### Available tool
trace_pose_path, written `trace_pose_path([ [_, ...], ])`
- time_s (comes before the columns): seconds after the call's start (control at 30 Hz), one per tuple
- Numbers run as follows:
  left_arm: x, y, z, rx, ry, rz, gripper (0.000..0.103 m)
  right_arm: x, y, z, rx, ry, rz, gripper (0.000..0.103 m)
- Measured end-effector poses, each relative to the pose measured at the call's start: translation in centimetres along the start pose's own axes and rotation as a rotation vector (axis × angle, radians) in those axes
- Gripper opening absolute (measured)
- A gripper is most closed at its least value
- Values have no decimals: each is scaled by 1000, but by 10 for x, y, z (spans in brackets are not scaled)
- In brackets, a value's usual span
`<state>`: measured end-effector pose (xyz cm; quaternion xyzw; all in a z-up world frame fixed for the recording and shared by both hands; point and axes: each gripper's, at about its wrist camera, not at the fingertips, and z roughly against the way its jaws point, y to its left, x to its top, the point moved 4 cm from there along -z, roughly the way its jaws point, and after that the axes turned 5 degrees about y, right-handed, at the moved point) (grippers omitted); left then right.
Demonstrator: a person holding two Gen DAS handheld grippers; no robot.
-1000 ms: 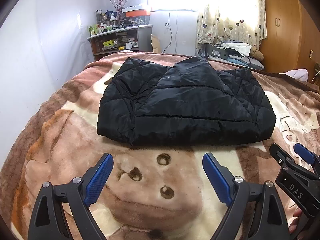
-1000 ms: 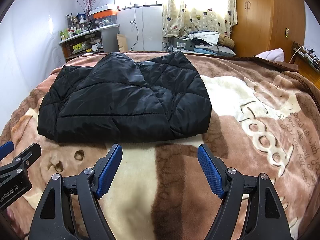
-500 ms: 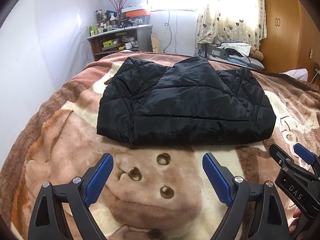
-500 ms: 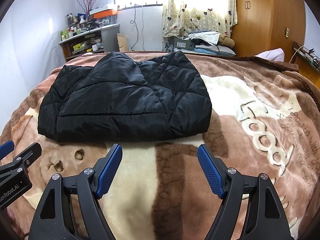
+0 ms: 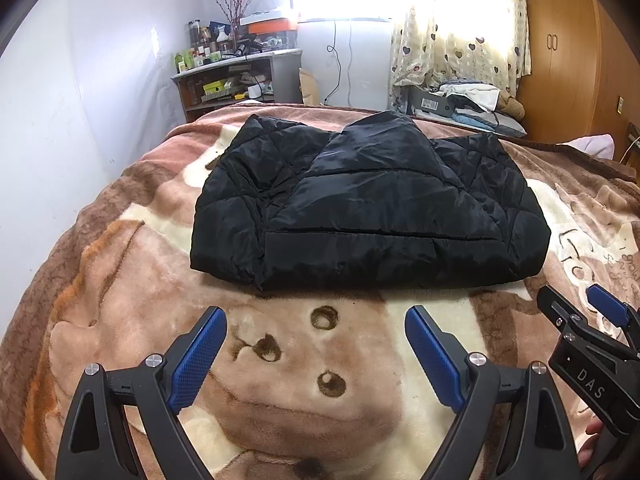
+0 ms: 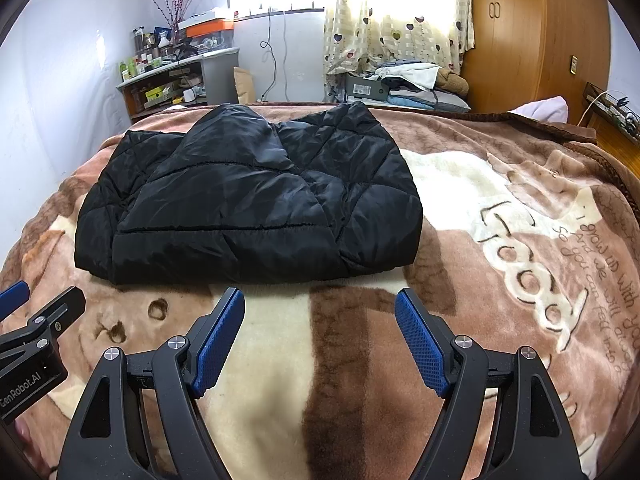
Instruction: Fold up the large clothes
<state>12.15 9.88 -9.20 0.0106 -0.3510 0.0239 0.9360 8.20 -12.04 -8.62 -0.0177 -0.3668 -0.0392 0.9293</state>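
Bed (image 5: 120, 280) with a bear blanket carries the black jacket (image 5: 368, 216), lying folded mid-bed, apparently near done. Left tongs (image 5: 316, 344) and right tongs (image 6: 320, 328) hover wide and empty before its near edge; any last fold should pinch both near corners together.

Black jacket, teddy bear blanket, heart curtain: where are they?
Black jacket (image 5: 372, 216), left wrist view, middle of folded top.
Teddy bear blanket (image 5: 304, 384), left wrist view, bear's snout.
Heart curtain (image 6: 392, 28), right wrist view, middle.
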Motion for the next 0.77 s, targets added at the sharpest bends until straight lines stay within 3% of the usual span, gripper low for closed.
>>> trace_pose_path([
  [0.77,-1,4,-6,-4,9,3,91,-1,3,-3,1,5,2,77],
])
